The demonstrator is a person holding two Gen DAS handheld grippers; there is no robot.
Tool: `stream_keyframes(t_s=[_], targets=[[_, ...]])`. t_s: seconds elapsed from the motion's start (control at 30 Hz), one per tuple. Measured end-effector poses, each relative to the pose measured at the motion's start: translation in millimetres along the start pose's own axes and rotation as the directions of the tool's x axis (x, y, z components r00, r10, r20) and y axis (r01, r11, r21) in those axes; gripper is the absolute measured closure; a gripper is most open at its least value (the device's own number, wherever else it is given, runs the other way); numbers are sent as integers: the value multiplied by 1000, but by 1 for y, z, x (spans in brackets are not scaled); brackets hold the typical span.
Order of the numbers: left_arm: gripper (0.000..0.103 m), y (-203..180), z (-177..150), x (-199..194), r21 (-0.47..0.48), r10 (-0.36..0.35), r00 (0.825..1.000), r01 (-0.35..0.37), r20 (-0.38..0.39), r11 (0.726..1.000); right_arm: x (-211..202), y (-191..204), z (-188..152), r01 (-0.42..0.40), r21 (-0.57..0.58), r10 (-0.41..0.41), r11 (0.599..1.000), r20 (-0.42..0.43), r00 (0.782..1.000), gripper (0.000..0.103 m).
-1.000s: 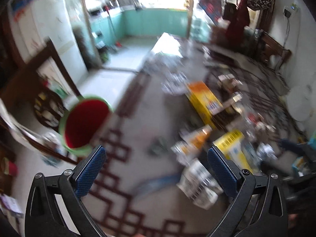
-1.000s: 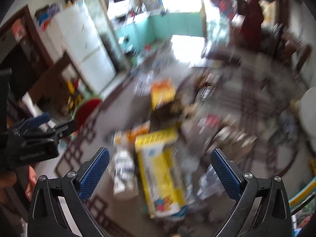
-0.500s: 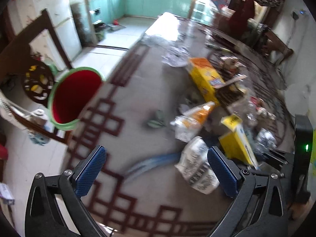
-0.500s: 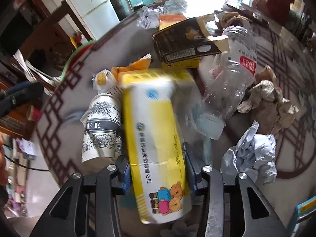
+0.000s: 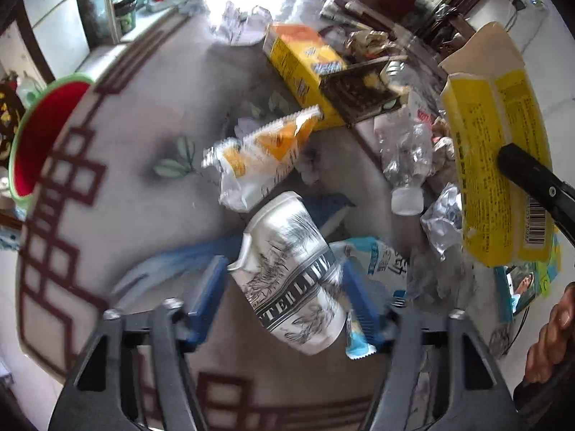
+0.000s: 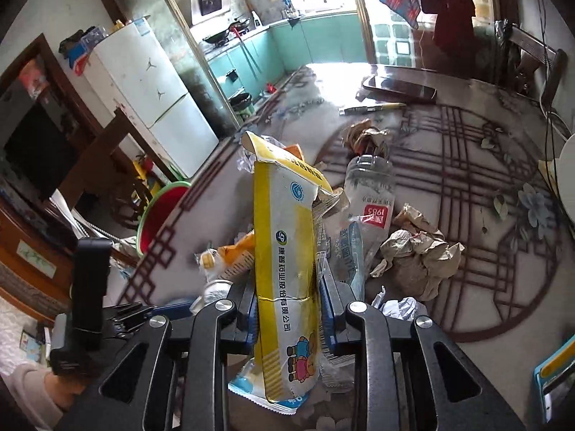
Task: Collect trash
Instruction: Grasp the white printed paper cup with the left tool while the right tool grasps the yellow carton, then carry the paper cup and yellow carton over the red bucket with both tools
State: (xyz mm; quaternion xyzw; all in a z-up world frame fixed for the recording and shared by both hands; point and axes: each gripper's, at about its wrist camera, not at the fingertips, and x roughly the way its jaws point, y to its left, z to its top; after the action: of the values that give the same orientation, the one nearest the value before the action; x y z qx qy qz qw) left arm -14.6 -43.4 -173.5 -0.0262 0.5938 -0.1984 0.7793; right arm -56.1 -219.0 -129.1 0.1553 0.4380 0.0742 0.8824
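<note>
Littered patterned table (image 5: 151,215), left tongs (image 5: 284,298) now closing around paper cup (image 5: 291,273), right tongs (image 6: 287,309) closing, clenching yellow carton (image 6: 284,251), lifted since earlier.

free: bare tabletop (image 5: 151,115) left of pile | blocked: plastic bottle (image 5: 406,151), orange box (image 5: 302,61) right, beyond

The red bin (image 5: 39,133) is cut off by the desk (image 5: 143,115) edge, whose pattern is blurred; the yellow carton (image 6: 284,273) hides the litter behind it.
</note>
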Motion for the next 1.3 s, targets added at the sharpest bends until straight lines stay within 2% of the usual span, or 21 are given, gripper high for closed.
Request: stream_keyframes(t_s=[0.07, 0.1, 0.23, 0.27, 0.33, 0.37, 0.4, 0.47, 0.57, 0.63, 0.67, 0.7, 0.73, 0.8, 0.9, 1.07, 1.3], targets=[[94, 6, 4, -10, -9, -48, 999, 48, 22, 999, -4, 4, 3, -5, 4, 5, 1000, 8, 1000, 79], [99, 10, 8, -13, -11, -46, 999, 46, 22, 999, -4, 8, 5, -9, 3, 9, 1000, 13, 1000, 79], [99, 23, 11, -17, -20, -67, 998, 68, 10, 998, -3, 17, 6, -13, 0, 13, 1000, 24, 1000, 79], [94, 23, 10, -18, -17, -72, 997, 72, 11, 997, -2, 17, 7, -12, 5, 12, 1000, 25, 1000, 78], [52, 22, 5, -21, 11, -40, 999, 40, 15, 999, 1, 16, 6, -11, 18, 11, 1000, 24, 1000, 78], [5, 20, 3, -22, 24, -22, 1000, 21, 22, 999, 3, 16, 5, -11, 24, 11, 1000, 21, 1000, 78], [1, 16, 1, -23, 33, -30, 999, 28, 42, 999, 5, 14, 5, -10, 29, 10, 1000, 18, 1000, 78], [1, 11, -4, -20, 48, -55, 998, 54, 23, 997, 9, 12, 5, -10, 44, 10, 999, 10, 1000, 78], [1, 8, -8, 2, 45, 5, 1000, -5, -14, 999, 14, 11, 3, -20, 64, 20, 998, 3, 1000, 78], [4, 13, -11, 17, 22, 6, 999, -5, -44, 1000, 14, 12, 4, -20, 59, 20, 998, 4, 1000, 78], [22, 16, -13, 22, 8, 1, 999, -1, -54, 1000, 14, 13, 4, -18, 54, 18, 998, 5, 1000, 78], [47, 19, -15, 28, -4, 1, 998, -1, -68, 1000, 13, 14, 4, -15, 51, 15, 999, 6, 1000, 78], [47, 21, -15, 28, -11, -15, 998, 14, -65, 1000, 12, 15, 4, -12, 49, 12, 999, 8, 1000, 78], [59, 22, -14, 23, 3, -44, 998, 44, -50, 999, 11, 16, 5, -12, 52, 12, 999, 11, 1000, 78], [63, 23, -8, 11, 30, -37, 999, 37, -5, 999, 11, 19, 6, -16, 53, 15, 998, 11, 1000, 78], [64, 36, 6, -19, 10, -60, 995, 59, 75, 998, 11, 32, 14, -28, 53, 27, 998, 27, 999, 78], [64, 77, 32, -49, -39, -25, 985, 32, 170, 999, 24, 63, 27, -38, 32, 37, 999, 26, 999, 77]])
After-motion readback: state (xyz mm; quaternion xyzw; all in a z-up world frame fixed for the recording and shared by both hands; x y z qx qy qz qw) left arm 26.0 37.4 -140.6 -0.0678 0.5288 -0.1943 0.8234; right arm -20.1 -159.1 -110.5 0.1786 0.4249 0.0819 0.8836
